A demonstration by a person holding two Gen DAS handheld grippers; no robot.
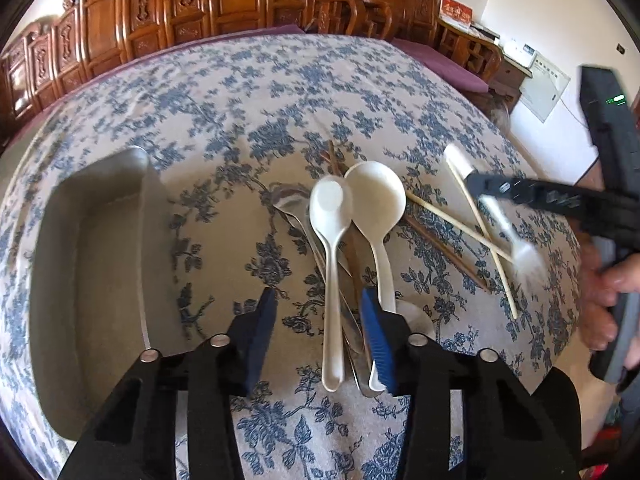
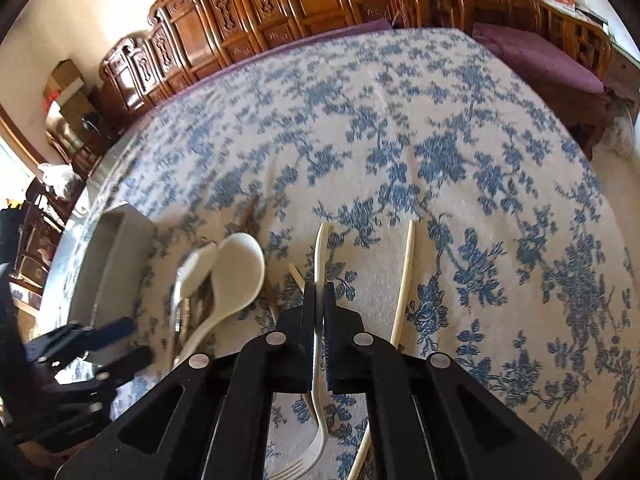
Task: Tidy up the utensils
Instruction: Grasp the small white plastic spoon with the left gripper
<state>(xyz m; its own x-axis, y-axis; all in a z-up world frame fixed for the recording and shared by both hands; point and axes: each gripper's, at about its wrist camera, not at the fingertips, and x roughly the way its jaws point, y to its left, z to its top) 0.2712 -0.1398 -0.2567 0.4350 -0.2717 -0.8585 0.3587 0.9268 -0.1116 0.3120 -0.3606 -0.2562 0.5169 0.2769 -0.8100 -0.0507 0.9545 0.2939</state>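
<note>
Blue-floral cloth-covered counter (image 1: 248,92) carries scattered utensils. Right gripper (image 2: 319,312) clamps white plastic fork (image 2: 318,360). Left gripper (image 1: 318,322) gapes, empty, astride small white plastic spoon (image 1: 330,248).

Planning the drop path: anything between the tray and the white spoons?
Only bare floral tablecloth between the tray and the white spoons, seen in the left wrist view.

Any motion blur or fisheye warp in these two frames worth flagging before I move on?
Left wrist view: the white fork in the right gripper is smeared by motion, while the two white spoons are fairly sharp; the table edge bows strongly. Right wrist view: the tablecloth is softly blurred throughout, the left gripper is blurred at the frame edge, and the dark corners are lens vignette.
</note>
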